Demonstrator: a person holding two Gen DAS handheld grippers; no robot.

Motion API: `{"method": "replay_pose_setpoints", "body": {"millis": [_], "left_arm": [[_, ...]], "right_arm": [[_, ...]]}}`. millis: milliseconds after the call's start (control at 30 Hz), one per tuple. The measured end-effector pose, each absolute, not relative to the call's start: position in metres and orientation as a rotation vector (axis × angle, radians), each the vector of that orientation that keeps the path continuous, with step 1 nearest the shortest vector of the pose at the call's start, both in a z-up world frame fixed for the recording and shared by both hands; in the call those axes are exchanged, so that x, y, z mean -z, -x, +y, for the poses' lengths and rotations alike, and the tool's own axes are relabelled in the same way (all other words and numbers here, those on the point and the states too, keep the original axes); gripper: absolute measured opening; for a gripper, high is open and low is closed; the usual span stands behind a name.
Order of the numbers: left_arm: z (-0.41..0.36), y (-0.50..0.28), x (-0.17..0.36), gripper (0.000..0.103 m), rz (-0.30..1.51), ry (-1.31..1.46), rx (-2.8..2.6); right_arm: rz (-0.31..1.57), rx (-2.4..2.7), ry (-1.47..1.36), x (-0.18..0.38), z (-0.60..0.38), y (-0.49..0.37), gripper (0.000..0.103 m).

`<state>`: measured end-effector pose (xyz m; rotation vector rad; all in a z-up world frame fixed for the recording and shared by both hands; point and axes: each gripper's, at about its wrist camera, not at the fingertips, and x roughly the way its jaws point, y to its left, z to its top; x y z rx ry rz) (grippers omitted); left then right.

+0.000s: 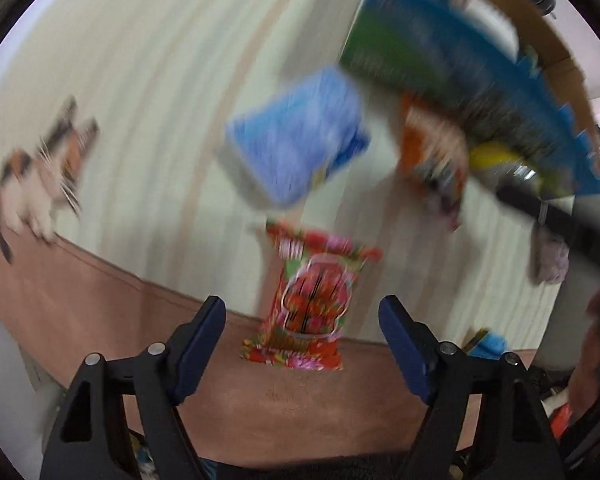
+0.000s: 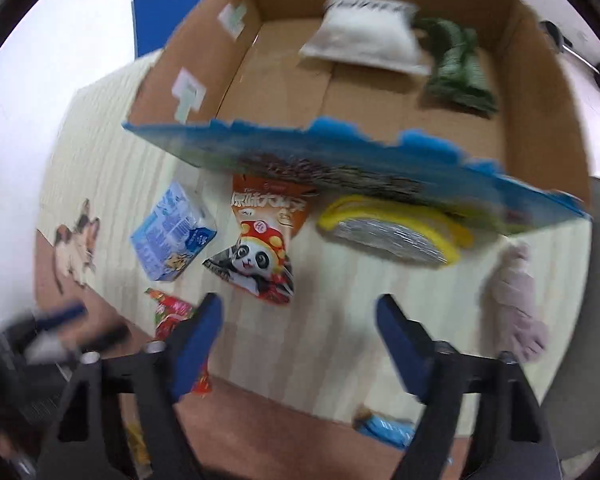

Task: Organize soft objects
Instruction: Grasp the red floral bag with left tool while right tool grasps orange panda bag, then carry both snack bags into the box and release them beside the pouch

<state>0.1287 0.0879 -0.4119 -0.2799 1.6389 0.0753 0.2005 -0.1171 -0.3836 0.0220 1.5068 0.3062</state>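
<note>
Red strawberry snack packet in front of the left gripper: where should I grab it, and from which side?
Take the red strawberry packet by its near crimped end, coming straight ahead and low with the left gripper. It appears to lie flat on the mat, long axis running away between the open fingers, so the jaws already straddle its width. The view is blurred; confirm before closing.

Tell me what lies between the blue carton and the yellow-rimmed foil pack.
The orange panda snack bag, shown in the right wrist view: blue carton on its left, foil pack on its right, all on the mat.
</note>
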Motion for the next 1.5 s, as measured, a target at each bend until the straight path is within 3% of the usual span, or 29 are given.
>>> {"method": "replay_pose_setpoints", "body": {"millis": [233, 267, 333, 367, 667, 800, 867, 933, 1067, 1133, 1267, 1300, 1333, 1433, 1500], "left_arm": [[0.076, -0.123, 0.471, 0.081, 1.719, 0.207, -0.081], [0.075, -0.124, 0.473, 0.081, 1.722, 0.208, -0.080], [0.071, -0.125, 0.476, 0.081, 1.722, 0.199, -0.079], [0.069, -0.125, 0.477, 0.081, 1.720, 0.193, -0.081], [0.053, -0.130, 0.487, 0.081, 1.743, 0.215, -0.067], [0.041, -0.130, 0.490, 0.081, 1.749, 0.183, -0.061], [0.037, -0.133, 0.491, 0.081, 1.754, 0.166, -0.054], [0.023, -0.137, 0.492, 0.081, 1.769, 0.132, -0.051], [0.006, -0.148, 0.494, 0.073, 1.771, 0.106, -0.034], [0.000, -0.155, 0.485, 0.045, 1.759, 0.091, -0.047], [0.004, -0.158, 0.484, 0.043, 1.767, 0.185, -0.048], [0.005, -0.157, 0.485, 0.042, 1.766, 0.194, -0.058], [0.005, -0.156, 0.484, 0.042, 1.766, 0.205, -0.066], [0.004, -0.155, 0.473, 0.042, 1.748, 0.238, -0.063], [-0.006, -0.158, 0.453, 0.042, 1.713, 0.246, -0.052]], "right_arm": [[1.538, -0.282, 0.084, 0.421, -0.075, -0.234, 0.076], [1.541, -0.283, 0.104, 0.424, -0.071, -0.235, 0.073], [1.556, -0.295, 0.157, 0.434, -0.061, -0.234, 0.048], [1.562, -0.311, 0.158, 0.437, -0.058, -0.232, 0.044], [1.662, -0.322, 0.197, 0.444, -0.089, -0.179, 0.038], [1.752, -0.316, 0.150, 0.449, -0.119, -0.153, 0.040], [1.769, -0.308, 0.081, 0.447, -0.132, -0.149, 0.047], [1.739, -0.313, -0.035, 0.440, -0.144, -0.150, 0.077], [1.723, -0.226, -0.104, 0.442, -0.161, -0.158, 0.078], [1.741, -0.176, -0.109, 0.451, -0.167, -0.161, 0.078], [1.789, -0.167, -0.097, 0.469, -0.162, -0.151, 0.077], [1.788, -0.169, -0.088, 0.470, -0.156, -0.151, 0.071], [1.785, -0.169, -0.061, 0.471, -0.154, -0.149, 0.053], [1.752, -0.167, -0.045, 0.466, -0.151, -0.143, 0.041], [1.736, -0.173, -0.047, 0.461, -0.147, -0.138, 0.039]]}}
